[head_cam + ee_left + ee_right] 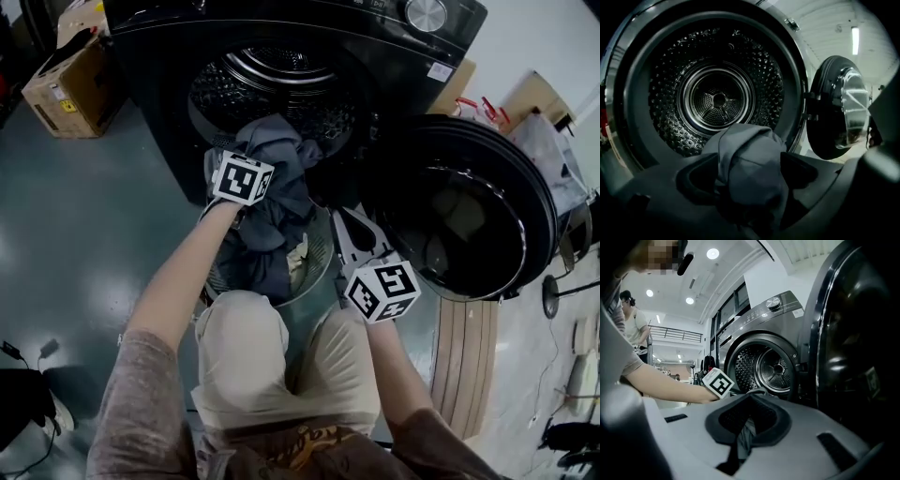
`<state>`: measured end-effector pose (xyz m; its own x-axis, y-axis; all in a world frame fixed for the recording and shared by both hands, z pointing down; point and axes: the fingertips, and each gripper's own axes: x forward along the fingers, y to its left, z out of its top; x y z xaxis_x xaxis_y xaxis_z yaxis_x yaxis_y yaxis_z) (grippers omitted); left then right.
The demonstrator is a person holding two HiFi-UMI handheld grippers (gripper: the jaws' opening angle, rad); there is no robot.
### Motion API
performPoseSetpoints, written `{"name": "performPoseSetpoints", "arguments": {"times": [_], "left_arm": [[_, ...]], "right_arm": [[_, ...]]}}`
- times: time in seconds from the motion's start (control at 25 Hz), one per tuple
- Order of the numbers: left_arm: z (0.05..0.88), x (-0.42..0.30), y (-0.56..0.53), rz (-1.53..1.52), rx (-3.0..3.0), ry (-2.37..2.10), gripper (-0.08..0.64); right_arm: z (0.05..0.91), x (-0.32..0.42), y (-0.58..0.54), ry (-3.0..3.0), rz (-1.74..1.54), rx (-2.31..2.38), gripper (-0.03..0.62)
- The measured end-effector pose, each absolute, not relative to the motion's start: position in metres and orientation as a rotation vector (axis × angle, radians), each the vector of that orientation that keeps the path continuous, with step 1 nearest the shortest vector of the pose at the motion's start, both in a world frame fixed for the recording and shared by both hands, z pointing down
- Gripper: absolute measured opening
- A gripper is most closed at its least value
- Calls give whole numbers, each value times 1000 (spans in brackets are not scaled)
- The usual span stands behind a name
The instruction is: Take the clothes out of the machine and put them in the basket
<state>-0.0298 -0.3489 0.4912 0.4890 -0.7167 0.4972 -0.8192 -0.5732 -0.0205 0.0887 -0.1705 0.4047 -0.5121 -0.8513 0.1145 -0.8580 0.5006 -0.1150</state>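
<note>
Laundry fills the basket [324, 265], which stands on the floor [94, 234] between the person's knees and the open front of the dark washing machine [309, 28]. The clothes [267, 239] lie heaped in it, mostly dark grey-blue with a pale piece near the middle. One grey garment [745, 140] rises from the heap towards the mouth of the drum [272, 80].

The left gripper [750, 166] points into the drum from just outside the opening. Its jaws stand wide apart, and the grey garment bulges up between them, draped loosely rather than squeezed.

The right gripper [752, 397] sits at the right side of the basket, beside the swung-open round door [469, 216], and aims roughly level towards the machine. Its jaws are drawn together with the tips meeting, and a strip of grey cloth [746, 437] is caught in the slot between them.

A cardboard box [70, 89] rests on the floor to the left of the machine.
</note>
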Motion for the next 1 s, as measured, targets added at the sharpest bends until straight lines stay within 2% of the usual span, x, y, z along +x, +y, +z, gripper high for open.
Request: {"name": "performPoseSetpoints", "arguments": {"times": [0.2,0.4,0.48,0.56,0.64,0.76,1.0], "left_arm": [[518,-21,-385,847,2444,-1310,411],[534,-16,-395,862,2418,-1307,397],[535,-17,-394,850,2413,-1295,321],[535,-16,-389,822,2401,-1260,194],[535,-15,-381,781,2389,-1221,127],[526,-17,-363,730,2393,-1166,101],[494,-16,-288,636,2474,-971,97]], "right_arm": [[405,93,-170,-2665,240,1537,-3],[405,99,-170,-2647,230,1547,-3],[405,101,-172,-2645,229,1555,-3],[405,103,-172,-2641,229,1560,-3],[405,103,-172,-2640,228,1555,-3],[405,100,-173,-2651,218,1536,-2],[398,99,-174,-2683,209,1533,-2]]}}
